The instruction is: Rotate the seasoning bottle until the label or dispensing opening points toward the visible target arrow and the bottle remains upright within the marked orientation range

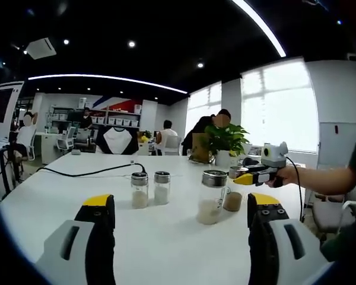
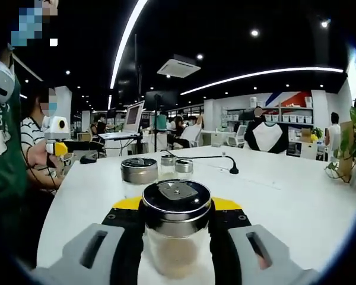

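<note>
Office counter (image 1: 59,196), near one edge: right gripper (image 2: 177,221) clasps a seasoning bottle (image 2: 177,228), upright; left gripper (image 1: 181,217) hangs wide, unladen. No arrow visible, so alignment looks unfinished.

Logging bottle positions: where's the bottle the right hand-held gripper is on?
Between the right hand-held gripper's jaws, bottom centre of the right gripper view: seasoning bottle, upright on the white table, nearest the larger jar.

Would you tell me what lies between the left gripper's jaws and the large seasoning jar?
Only bare white table lies between the left gripper and the large jar, as the left gripper view shows.
</note>
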The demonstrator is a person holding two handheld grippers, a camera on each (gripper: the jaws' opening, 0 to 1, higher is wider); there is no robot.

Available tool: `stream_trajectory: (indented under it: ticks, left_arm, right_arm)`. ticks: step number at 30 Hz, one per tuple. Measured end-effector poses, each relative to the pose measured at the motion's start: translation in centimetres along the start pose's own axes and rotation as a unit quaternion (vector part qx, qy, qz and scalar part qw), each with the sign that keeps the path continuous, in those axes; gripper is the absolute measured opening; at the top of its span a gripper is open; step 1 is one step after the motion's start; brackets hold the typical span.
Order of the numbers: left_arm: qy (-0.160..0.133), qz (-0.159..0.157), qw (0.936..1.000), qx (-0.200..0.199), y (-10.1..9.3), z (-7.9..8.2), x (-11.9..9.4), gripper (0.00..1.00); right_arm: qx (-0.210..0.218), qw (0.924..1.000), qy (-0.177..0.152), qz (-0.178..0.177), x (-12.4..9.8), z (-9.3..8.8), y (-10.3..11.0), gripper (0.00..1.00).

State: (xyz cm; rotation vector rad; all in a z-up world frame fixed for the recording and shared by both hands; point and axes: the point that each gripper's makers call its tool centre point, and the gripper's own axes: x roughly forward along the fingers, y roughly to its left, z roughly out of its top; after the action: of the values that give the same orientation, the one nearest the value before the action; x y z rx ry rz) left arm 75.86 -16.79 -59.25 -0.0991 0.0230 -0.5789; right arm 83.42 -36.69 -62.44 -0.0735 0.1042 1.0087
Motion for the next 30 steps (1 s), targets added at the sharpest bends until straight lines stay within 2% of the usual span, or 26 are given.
stream_trajectory:
  ticks: [4,7,10,11,12,13,19,26,27,29,30]
  left_arm:
    - [0.005,-0.004,1.0,0.002,0.1,-0.1,0.1,0.97]
    - [0.001,0.0,1.0,0.0,0.5,0.2,0.1,0.97]
    - [0.001,-0.003,1.0,-0.002,0.3,0.1,0.1,0.97]
    - [0.003,-0.003,1.0,-0.003,0.2,0.0,0.0,0.97]
    - [0.004,-0.004,1.0,-0.004,0.2,-0.1,0.0,0.97]
    - [0.004,-0.004,1.0,-0.005,0.2,-0.2,0.0,0.97]
    - [0.008,-0.01,0.9999,-0.009,-0.1,-0.7,0.2,0.97]
    - [0.009,-0.011,0.9998,-0.011,-0.1,-0.8,0.2,0.97]
    - [0.01,-0.01,0.9998,-0.011,-0.1,-0.9,0.2,0.97]
    - [0.011,-0.01,0.9998,-0.011,-0.1,-1.0,0.2,0.97]
    - [0.011,-0.011,0.9998,-0.013,-0.1,-1.0,0.3,0.97]
  right_arm:
    - [-0.005,0.9999,-0.011,-0.01,-0.1,0.2,0.0,0.42]
    - [0.009,0.9996,-0.013,-0.022,-0.1,0.2,-0.3,0.53]
    - [0.011,0.9994,-0.011,-0.03,-0.4,0.3,0.2,0.54]
    - [0.028,0.9977,-0.018,-0.06,-0.5,0.5,-0.3,0.56]
    - [0.027,0.9966,-0.026,-0.073,-0.5,0.8,-0.5,0.59]
    - [0.019,0.9973,-0.021,-0.068,-0.5,0.7,-0.1,0.6]
    - [0.003,0.993,-0.005,-0.118,-0.7,0.6,0.0,0.57]
    - [0.002,0.9814,0.004,-0.192,-0.8,0.7,-0.4,0.56]
    - [0.007,0.9757,0.012,-0.219,-1.1,0.5,-0.7,0.56]
    - [0.013,0.9723,0.008,-0.233,-1.1,0.6,-0.8,0.55]
    - [0.031,0.9679,0.003,-0.25,-1.2,0.6,-1.0,0.53]
